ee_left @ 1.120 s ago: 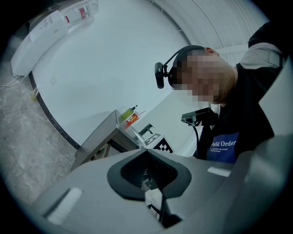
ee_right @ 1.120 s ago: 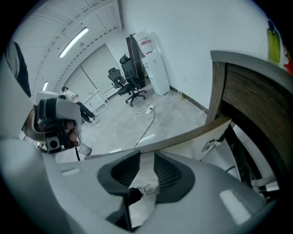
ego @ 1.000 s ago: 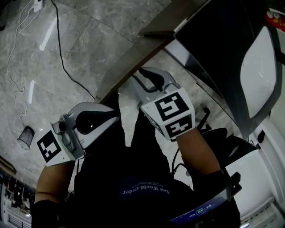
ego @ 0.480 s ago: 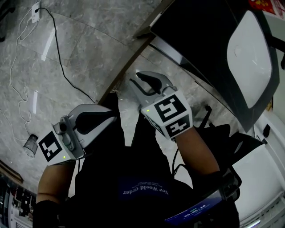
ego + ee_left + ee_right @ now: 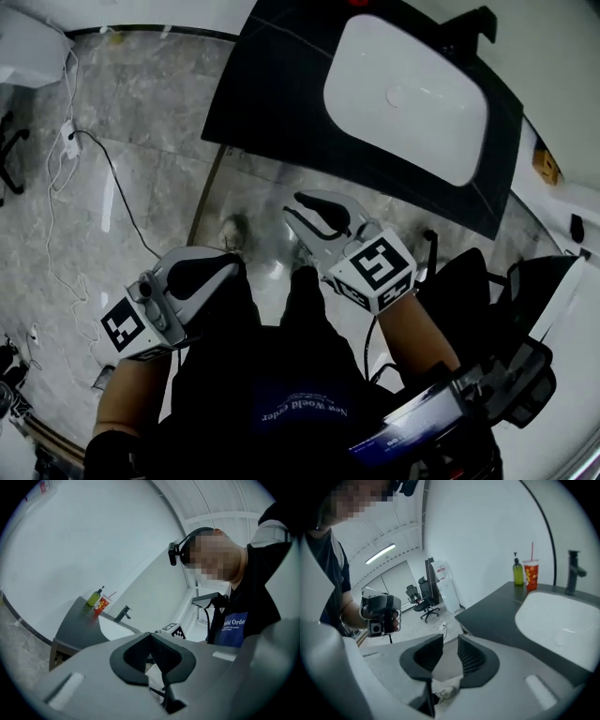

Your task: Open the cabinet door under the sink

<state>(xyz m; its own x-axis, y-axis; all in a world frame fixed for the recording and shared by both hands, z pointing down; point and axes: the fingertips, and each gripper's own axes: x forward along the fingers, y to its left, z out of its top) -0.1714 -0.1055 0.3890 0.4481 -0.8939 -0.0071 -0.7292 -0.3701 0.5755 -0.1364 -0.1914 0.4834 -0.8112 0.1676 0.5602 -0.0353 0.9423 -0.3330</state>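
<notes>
A dark counter (image 5: pixel 272 103) with a white sink (image 5: pixel 408 94) fills the top of the head view. A thin brown edge (image 5: pixel 206 197) runs out from under its left end and looks like the cabinet door standing open, seen from above. My right gripper (image 5: pixel 298 206) hovers over the floor in front of the counter. Its jaws stand slightly apart with nothing between them (image 5: pixel 450 641). My left gripper (image 5: pixel 230 265) is lower left, by the person's body, touching nothing. Its pads meet at the tips (image 5: pixel 151 637). The cabinet front itself is hidden.
A black faucet (image 5: pixel 574 571), a green bottle (image 5: pixel 518 572) and a red cup (image 5: pixel 530 573) stand on the counter. A black cable (image 5: pixel 122 202) and a power strip (image 5: pixel 70 141) lie on the marble floor. Office chairs (image 5: pixel 424 604) stand further off.
Both grippers have risen and drawn back from the brown door edge. The head view has swung up, so the whole counter and sink now show.
</notes>
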